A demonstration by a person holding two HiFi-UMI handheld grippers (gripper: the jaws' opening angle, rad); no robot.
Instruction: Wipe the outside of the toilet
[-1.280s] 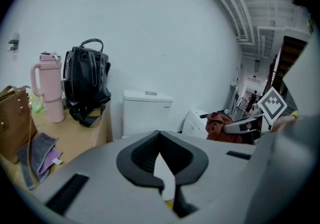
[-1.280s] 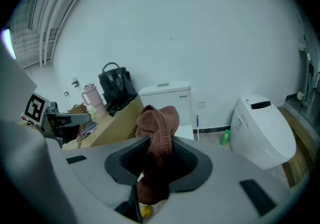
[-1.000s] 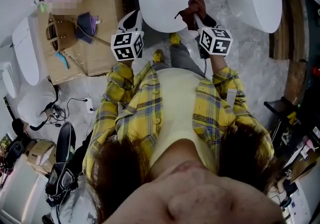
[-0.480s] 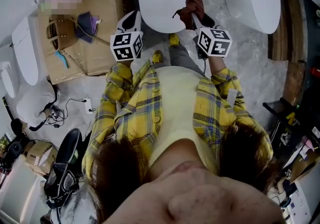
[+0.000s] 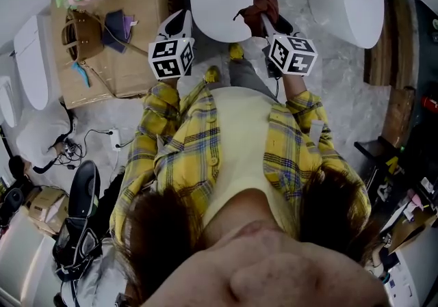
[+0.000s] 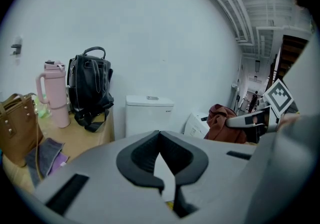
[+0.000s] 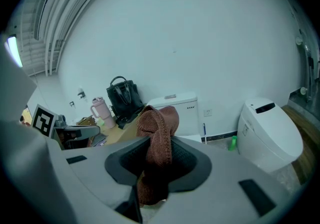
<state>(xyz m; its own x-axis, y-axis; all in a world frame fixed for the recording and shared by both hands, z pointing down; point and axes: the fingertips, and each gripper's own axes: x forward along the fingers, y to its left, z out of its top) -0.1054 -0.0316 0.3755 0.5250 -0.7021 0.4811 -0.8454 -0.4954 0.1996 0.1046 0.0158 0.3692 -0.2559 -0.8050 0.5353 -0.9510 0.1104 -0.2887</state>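
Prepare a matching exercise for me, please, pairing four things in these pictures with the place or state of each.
Things:
1. brown cloth
2. pink tumbler
3. green bottle
4. left tongs

Places or states:
A. on the floor beside the right-hand toilet
B. clamped in the right tongs
C. on the wooden table, next to the black backpack
D. shut, holding nothing

Pairs: 1-B, 2-C, 3-A, 4-D
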